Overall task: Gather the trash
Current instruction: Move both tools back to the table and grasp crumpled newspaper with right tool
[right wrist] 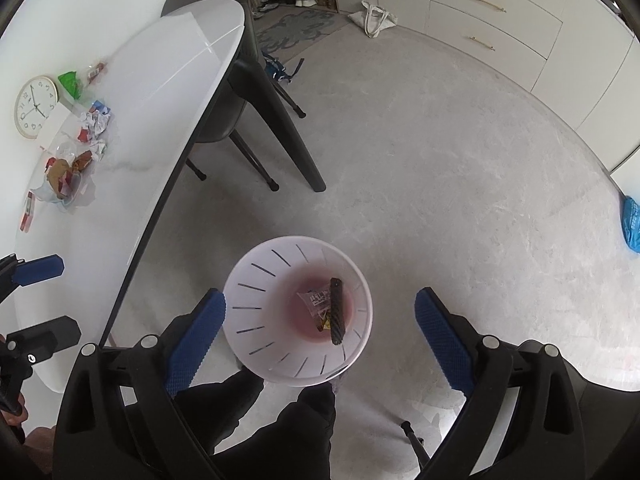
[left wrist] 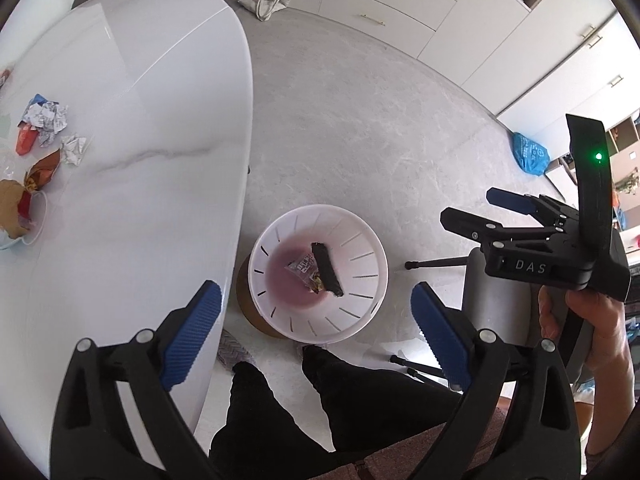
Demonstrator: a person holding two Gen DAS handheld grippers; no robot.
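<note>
A white slotted trash bin (left wrist: 360, 256) stands on the floor beside the white table (left wrist: 140, 120); it also shows in the right wrist view (right wrist: 256, 292). Inside lie a black wrapper (left wrist: 327, 269) and a clear printed wrapper (left wrist: 305, 269). My left gripper (left wrist: 316, 332) is open and empty above the bin. My right gripper (right wrist: 320, 332) is open and empty above the bin too, and it shows in the left wrist view (left wrist: 468, 210). Crumpled wrappers (left wrist: 48, 120) and a brown wrapper in a bowl (left wrist: 16, 208) lie on the table's left part.
A round clock (right wrist: 36, 106), a green packet (right wrist: 71, 83) and a red packet (right wrist: 28, 212) lie on the table. A dark chair (right wrist: 240, 96) is tucked under the table. A tote bag (right wrist: 374, 18) and blue bag (right wrist: 632, 224) lie on the floor by white cabinets (right wrist: 500, 12).
</note>
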